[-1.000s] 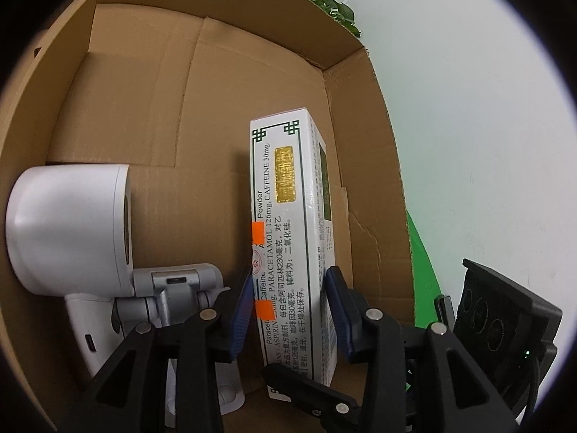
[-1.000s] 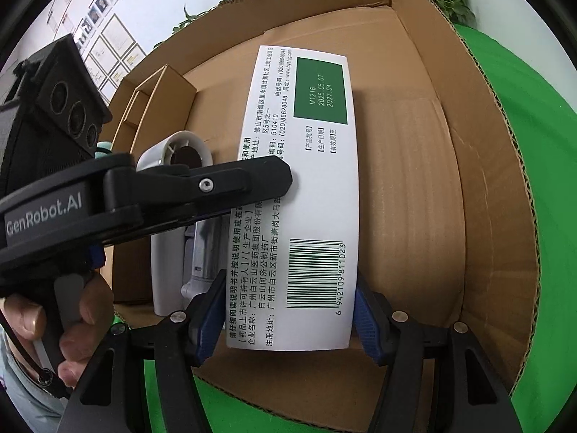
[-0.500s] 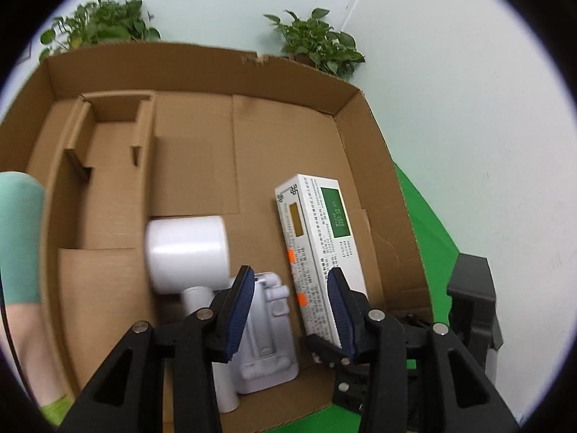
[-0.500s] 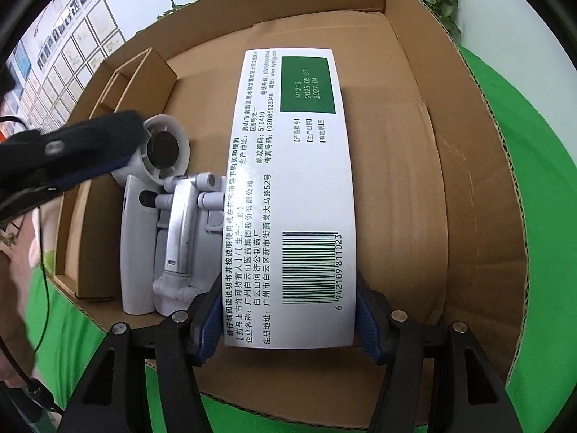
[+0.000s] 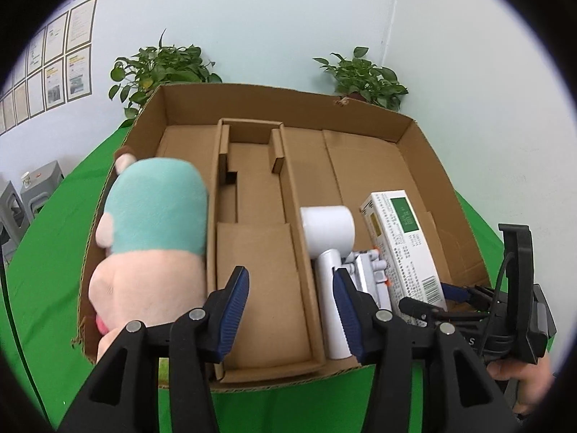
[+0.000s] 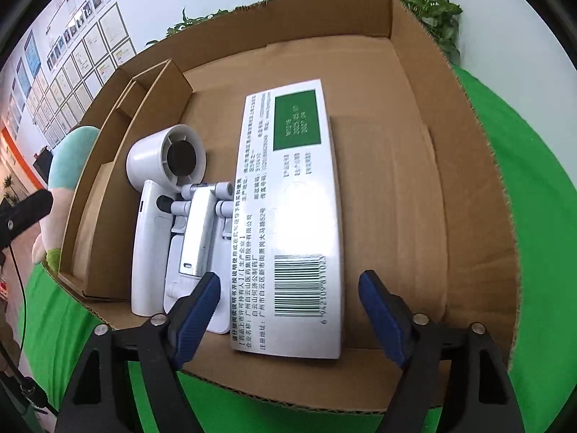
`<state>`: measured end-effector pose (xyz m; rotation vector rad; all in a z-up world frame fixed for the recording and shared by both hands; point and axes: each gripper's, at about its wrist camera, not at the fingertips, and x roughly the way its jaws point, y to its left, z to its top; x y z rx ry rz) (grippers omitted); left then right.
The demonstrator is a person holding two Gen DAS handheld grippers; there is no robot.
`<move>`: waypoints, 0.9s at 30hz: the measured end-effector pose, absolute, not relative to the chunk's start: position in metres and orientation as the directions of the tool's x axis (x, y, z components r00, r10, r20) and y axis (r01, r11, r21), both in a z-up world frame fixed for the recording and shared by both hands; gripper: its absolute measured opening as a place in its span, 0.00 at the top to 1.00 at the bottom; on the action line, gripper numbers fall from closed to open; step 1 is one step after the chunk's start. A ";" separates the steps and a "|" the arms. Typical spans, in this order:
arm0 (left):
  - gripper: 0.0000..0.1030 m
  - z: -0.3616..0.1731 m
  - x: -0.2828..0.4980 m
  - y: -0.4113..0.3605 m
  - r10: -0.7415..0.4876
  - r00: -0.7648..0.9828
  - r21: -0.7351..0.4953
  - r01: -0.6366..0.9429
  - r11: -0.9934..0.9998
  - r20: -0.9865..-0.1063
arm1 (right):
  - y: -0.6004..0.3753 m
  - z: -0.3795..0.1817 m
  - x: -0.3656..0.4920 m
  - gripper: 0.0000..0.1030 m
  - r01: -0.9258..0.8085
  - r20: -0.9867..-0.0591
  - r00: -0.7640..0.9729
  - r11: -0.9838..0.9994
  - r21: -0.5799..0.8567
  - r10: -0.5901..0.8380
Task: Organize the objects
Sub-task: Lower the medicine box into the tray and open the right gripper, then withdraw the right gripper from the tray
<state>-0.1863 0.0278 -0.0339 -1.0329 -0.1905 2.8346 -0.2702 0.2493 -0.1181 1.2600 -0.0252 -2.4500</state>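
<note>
Medicine box (image 6: pixel 292 223) is lying flat in the right compartment of the cardboard tray (image 6: pixel 468 195), just beside a white handheld fan (image 6: pixel 162 195). Right gripper (image 6: pixel 288 310) is opening, its jaws clear of the box. Left gripper (image 5: pixel 290 310) is opening too, holding nothing, near a plush toy (image 5: pixel 151 238).

From my remote seat I saw a worktop (image 5: pixel 54 288) draped in bright green cloth. Two leafy potted plants, one on the left (image 5: pixel 158 68) and one on the right (image 5: pixel 364 79), stood against the pale wall (image 5: pixel 270 18). Rows of framed papers (image 5: pixel 61 68) hung on that wall at the far left, and grey stools (image 5: pixel 25 198) sat beyond the worktop's edge.
</note>
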 end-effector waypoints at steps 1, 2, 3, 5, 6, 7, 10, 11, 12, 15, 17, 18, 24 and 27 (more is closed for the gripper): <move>0.54 -0.035 -0.185 0.027 0.157 -0.758 -0.164 -0.067 -0.984 -0.633 | 0.248 -0.120 -0.270 0.35 0.326 -0.783 -0.526 -0.929 0.174 -0.331; 0.54 -0.038 -0.184 0.025 0.161 -0.756 -0.169 -0.068 -0.983 -0.634 | 0.246 -0.120 -0.270 0.35 0.327 -0.785 -0.531 -0.932 0.158 -0.319; 0.54 -0.038 -0.173 0.018 0.162 -0.757 -0.169 -0.069 -0.983 -0.633 | 0.242 -0.120 -0.269 0.36 0.334 -0.788 -0.527 -0.930 0.154 -0.320; 0.54 -0.041 -0.169 0.016 0.162 -0.757 -0.167 -0.070 -0.983 -0.633 | 0.237 -0.125 -0.275 0.35 0.339 -0.792 -0.526 -0.931 0.138 -0.309; 0.54 -0.043 -0.168 0.015 0.161 -0.757 -0.167 -0.070 -0.984 -0.634 | 0.234 -0.125 -0.274 0.35 0.339 -0.795 -0.529 -0.933 0.124 -0.298; 0.54 -0.045 -0.168 0.014 0.158 -0.755 -0.165 -0.067 -0.984 -0.636 | 0.233 -0.125 -0.274 0.34 0.337 -0.796 -0.529 -0.934 0.120 -0.293; 0.54 -0.049 -0.165 0.011 0.142 -0.757 -0.151 -0.057 -0.987 -0.638 | 0.236 -0.124 -0.271 0.35 0.330 -0.798 -0.529 -0.936 0.119 -0.288; 0.53 -0.050 -0.164 0.011 0.124 -0.762 -0.133 -0.050 -0.990 -0.635 | 0.233 -0.124 -0.274 0.35 0.327 -0.798 -0.534 -0.938 0.111 -0.281; 0.47 -0.051 -0.163 0.011 0.111 -0.767 -0.121 -0.044 -0.992 -0.632 | 0.233 -0.122 -0.273 0.31 0.320 -0.793 -0.548 -0.942 0.095 -0.266; 0.27 -0.054 -0.152 0.012 0.072 -0.798 -0.092 -0.021 -0.996 -0.598 | 0.233 -0.114 -0.260 0.10 0.314 -0.750 -0.610 -0.947 0.070 -0.257; 0.22 -0.057 -0.145 0.014 0.054 -0.819 -0.079 -0.011 -0.997 -0.571 | 0.234 -0.108 -0.246 0.02 0.323 -0.699 -0.663 -0.945 0.056 -0.268; 0.22 -0.060 -0.141 0.016 0.036 -0.827 -0.063 -0.001 -0.998 -0.561 | 0.234 -0.106 -0.233 0.01 0.329 -0.658 -0.701 -0.943 0.045 -0.276; 0.22 -0.081 -0.133 0.023 -0.062 -0.839 0.013 0.065 -0.998 -0.540 | 0.228 -0.108 -0.189 0.00 0.302 -0.536 -0.810 -0.953 -0.029 -0.240; 0.22 -0.085 -0.131 0.029 -0.106 -0.859 0.055 0.091 -0.994 -0.501 | 0.226 -0.106 -0.190 0.00 0.264 -0.515 -0.826 -0.965 0.001 -0.227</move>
